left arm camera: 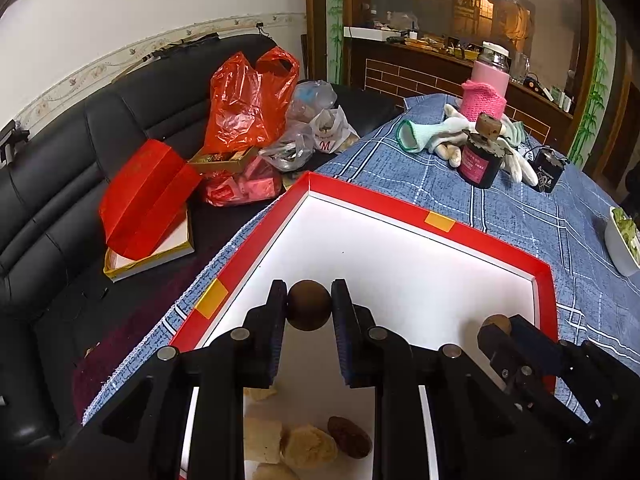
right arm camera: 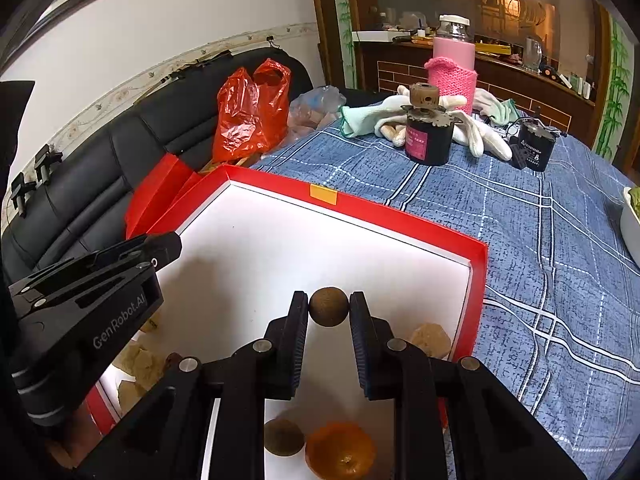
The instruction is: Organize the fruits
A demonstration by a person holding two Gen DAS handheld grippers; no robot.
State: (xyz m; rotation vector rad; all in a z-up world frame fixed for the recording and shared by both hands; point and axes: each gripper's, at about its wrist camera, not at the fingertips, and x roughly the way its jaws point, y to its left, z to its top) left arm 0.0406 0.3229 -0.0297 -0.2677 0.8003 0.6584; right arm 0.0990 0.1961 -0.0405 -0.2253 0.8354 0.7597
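Both hands are loaded right now; the left gripper (left arm camera: 309,307) is pinching a small dark brown round fruit (left arm camera: 309,311) right at its fingertips, and the right gripper (right arm camera: 329,307) is doing the same with a lighter brown round fruit (right arm camera: 329,306); both hang over the white floor of the red box (right arm camera: 478,264), tilted down into it.

My take on doing this step well: lower each fruit until it nearly touches the floor before easing the pads apart, since these things are round and will likely roll on that slick white surface; aim for a bare patch ahead of the fingertips, and keep the two grippers from bumping, because they sit just beside each other.

Below and behind the right gripper's fingers lie an orange (right arm camera: 341,451) and another brown fruit (right arm camera: 282,437); a pale lumpy piece (right arm camera: 430,340) sits just right of its right finger; under the left gripper there's a dark reddish oval one (left arm camera: 349,437) touching some pale chunks (left arm camera: 308,449); so grouping like with like seems the goal.

Writing-wise: "GenRobot.AI" reads clearly on the left gripper's side in the right wrist view; a bag (left arm camera: 330,133) on the couch far ahead-left shows a red "M"; the pink label on the dark jar (right arm camera: 427,138) is too small to read.
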